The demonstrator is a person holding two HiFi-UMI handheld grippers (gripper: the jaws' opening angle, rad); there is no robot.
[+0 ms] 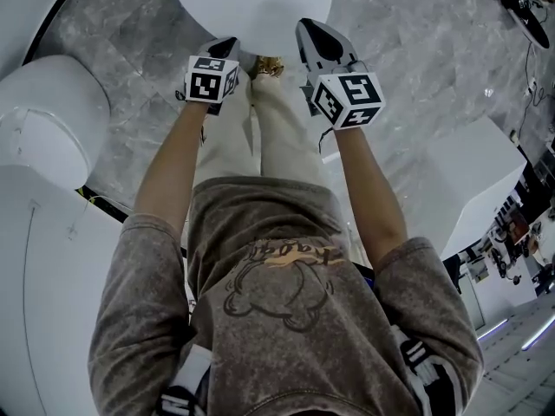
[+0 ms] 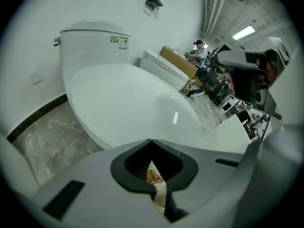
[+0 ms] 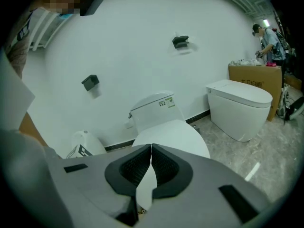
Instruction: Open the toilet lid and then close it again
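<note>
While both pairs of jaws are pressed together on nothing, the left gripper and right gripper hang just short of the toilet lid, which lies flat over the bowl, untouched. On that showing, either the lifting is not yet begun or the closing is done. Farther off, stickers on the tank and print on a cardboard box are too small to read.

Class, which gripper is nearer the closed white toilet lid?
Left. The left gripper hangs close to the front of the closed white toilet lid; the right gripper seems further back from it.
</note>
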